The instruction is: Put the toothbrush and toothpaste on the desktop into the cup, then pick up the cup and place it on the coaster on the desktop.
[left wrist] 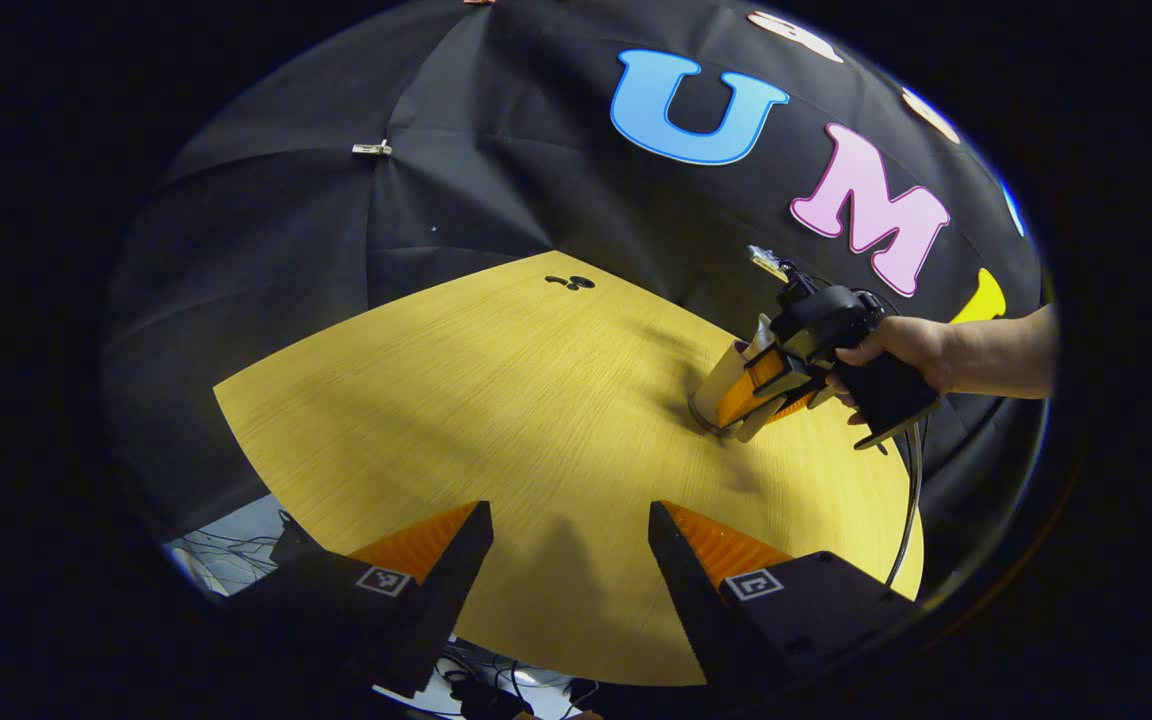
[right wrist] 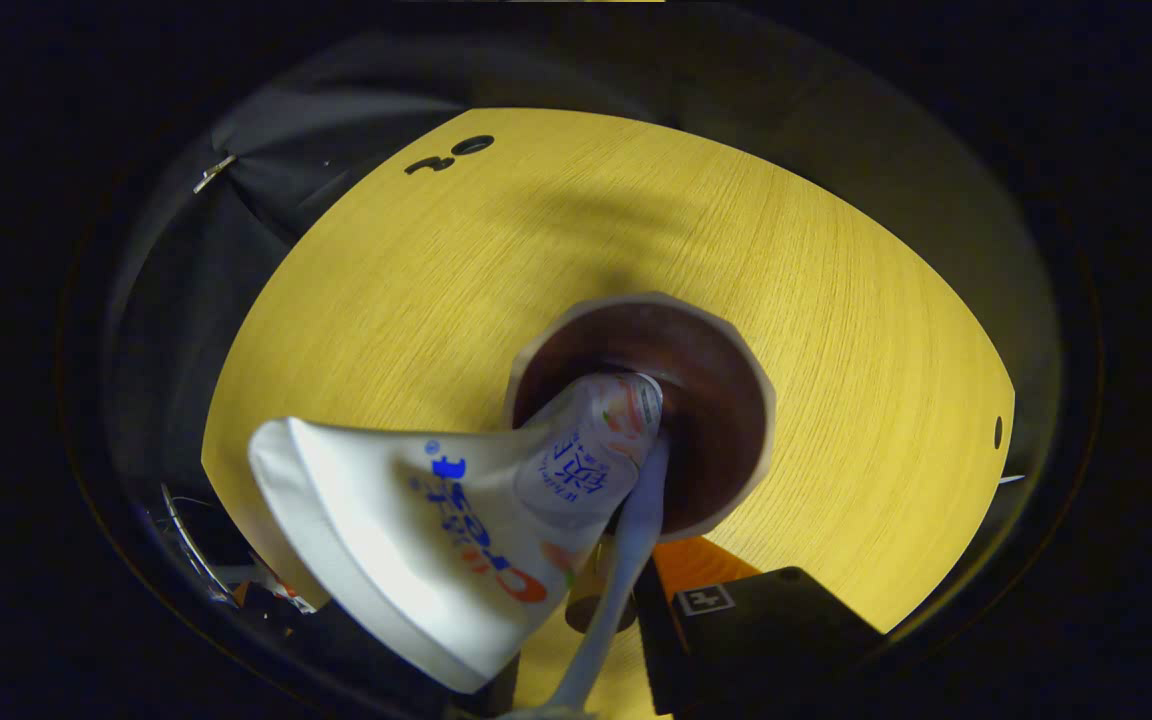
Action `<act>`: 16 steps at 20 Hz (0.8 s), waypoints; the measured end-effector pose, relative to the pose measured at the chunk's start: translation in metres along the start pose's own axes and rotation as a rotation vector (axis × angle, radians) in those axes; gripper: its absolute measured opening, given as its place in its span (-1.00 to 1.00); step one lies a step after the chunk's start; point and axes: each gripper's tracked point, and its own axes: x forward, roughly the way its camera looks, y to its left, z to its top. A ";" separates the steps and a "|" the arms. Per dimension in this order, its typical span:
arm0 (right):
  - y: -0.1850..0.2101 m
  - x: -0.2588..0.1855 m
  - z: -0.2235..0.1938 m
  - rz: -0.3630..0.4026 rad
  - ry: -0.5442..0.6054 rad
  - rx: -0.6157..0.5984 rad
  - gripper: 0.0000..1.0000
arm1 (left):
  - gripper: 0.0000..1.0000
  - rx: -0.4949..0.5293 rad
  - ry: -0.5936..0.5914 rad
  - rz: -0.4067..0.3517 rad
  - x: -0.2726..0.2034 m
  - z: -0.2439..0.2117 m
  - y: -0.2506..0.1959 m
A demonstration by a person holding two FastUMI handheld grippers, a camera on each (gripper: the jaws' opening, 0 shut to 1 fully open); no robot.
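The toothpaste [right wrist: 436, 520] and toothbrush [right wrist: 626, 560] stand in the cup [right wrist: 711, 400], which the right hand-held gripper [left wrist: 771, 385] pinches just above the desk [left wrist: 496, 400]; no coaster is visible, so setting down seems left. The left hand-held gripper [left wrist: 571, 540] hangs spread, holding nothing

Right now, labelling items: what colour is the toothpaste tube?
White with blue lettering and orange accents: toothpaste tube, best in the right gripper view.
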 end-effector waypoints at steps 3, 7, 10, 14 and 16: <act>-0.005 -0.027 0.003 0.000 -0.059 -0.007 0.94 | 0.96 0.020 0.001 -0.015 -0.008 0.002 -0.007; -0.003 -0.072 -0.004 0.046 -0.141 0.061 0.94 | 0.96 0.060 -0.005 -0.056 -0.020 0.013 -0.023; -0.010 -0.115 -0.006 0.049 -0.227 0.080 0.97 | 0.96 0.095 -0.018 -0.091 -0.030 0.024 -0.037; -0.027 -0.185 -0.011 -0.004 -0.403 0.115 0.97 | 0.96 0.121 -0.063 -0.143 -0.049 0.046 -0.055; -0.035 -0.221 -0.018 -0.029 -0.492 0.141 0.97 | 0.96 0.157 -0.099 -0.188 -0.061 0.065 -0.071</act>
